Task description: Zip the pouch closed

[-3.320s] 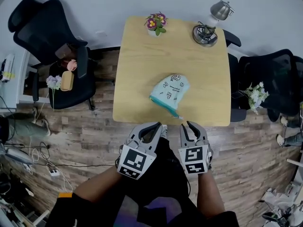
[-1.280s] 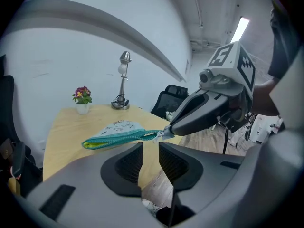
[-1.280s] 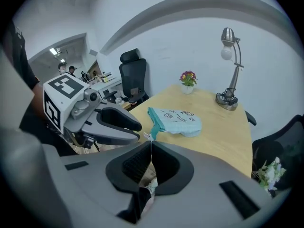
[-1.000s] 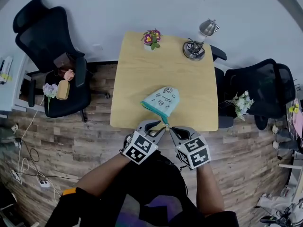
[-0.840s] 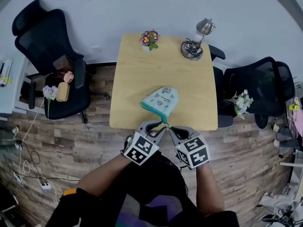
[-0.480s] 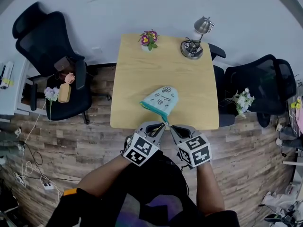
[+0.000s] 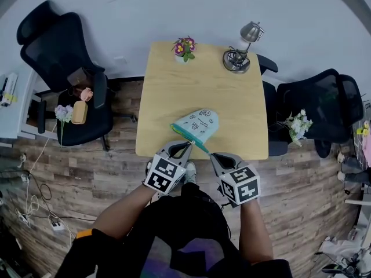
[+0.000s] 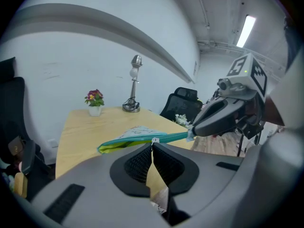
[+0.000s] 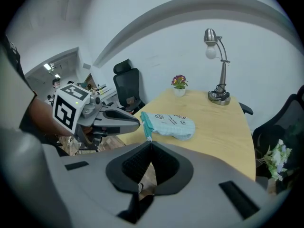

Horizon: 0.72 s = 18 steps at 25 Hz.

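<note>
A pale blue printed pouch [image 7: 199, 122] with a teal zipper edge [image 7: 188, 136] lies at the near edge of the wooden table [image 7: 191, 80]. My left gripper [image 7: 185, 144] is shut on the small white zipper pull [image 8: 155, 140], partway along the teal edge. My right gripper [image 7: 213, 154] is shut on the near end of that edge, off the table's front, and the edge is stretched taut between the two. In the left gripper view the right gripper [image 8: 192, 133] pinches the tip. The right gripper view shows the pouch [image 9: 170, 124] and the left gripper [image 9: 137, 122] at its teal edge.
A potted flower [image 7: 185, 46] and a desk lamp [image 7: 237, 59] stand at the table's far edge. Black office chairs sit to the left [image 7: 64, 45] and right [image 7: 316, 103]. White flowers [image 7: 297, 125] are by the right chair.
My left gripper has slid left along the teal zipper edge. The right gripper has stayed at the near end, and the edge is now pulled straight between them.
</note>
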Tool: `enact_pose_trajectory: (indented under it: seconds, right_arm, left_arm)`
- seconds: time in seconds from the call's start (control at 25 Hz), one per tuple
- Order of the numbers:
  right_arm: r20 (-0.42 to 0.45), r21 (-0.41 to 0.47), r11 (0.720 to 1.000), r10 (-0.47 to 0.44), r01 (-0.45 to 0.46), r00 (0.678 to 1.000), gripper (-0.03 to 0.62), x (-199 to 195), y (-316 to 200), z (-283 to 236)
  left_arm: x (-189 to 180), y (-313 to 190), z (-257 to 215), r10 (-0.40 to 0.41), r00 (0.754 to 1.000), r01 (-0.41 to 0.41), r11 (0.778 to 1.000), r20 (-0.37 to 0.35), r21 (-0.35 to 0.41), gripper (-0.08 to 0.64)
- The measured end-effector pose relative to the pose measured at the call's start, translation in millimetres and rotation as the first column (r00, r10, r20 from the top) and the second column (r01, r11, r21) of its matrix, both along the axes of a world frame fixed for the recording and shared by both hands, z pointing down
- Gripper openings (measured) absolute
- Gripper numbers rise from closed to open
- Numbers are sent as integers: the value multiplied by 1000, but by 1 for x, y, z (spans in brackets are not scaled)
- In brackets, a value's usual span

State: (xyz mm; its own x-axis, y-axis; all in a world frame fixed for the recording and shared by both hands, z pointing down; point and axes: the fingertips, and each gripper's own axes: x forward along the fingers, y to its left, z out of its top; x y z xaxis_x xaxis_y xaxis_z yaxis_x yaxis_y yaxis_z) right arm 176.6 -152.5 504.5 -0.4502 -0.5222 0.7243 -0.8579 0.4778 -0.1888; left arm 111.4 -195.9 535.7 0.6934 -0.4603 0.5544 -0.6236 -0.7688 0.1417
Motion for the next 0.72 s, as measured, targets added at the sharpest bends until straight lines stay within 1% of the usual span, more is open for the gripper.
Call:
enact_pose_trajectory:
  seconds: [0.08,0.24,0.32,0.48,0.56,0.72]
  right_arm:
    - [-4,-4,1000,10,-10,1000,17,4,1,1]
    - [-12,-11,1000,28,-28,1000,17,11,2,3]
    - [-11,-16,999,36,-36,999,18,12,3,4]
    - [-21,-25,999,22,-22,1000,17,6,3,11]
    - [-26,-28,1000,10,-11,1000,18,1,4,14]
    - [-31,-65,998,-21,19,999,21,-8,8,28]
  left_arm:
    - [-15,-13,8,-50,999,50,999,17,-15,15]
    - [-48,-34,25,-112,989,114,993,93,-17,16]
    - [-63,-43,32,-143,983,146,989,114,-24,15]
    - [-72,-48,42,-154,978,160,987,140,-32,27]
    - [-72,-46,45,-166,977,174,983,135,-51,26]
    - [-72,-35,52,-157,979,169,982,127,-88,30]
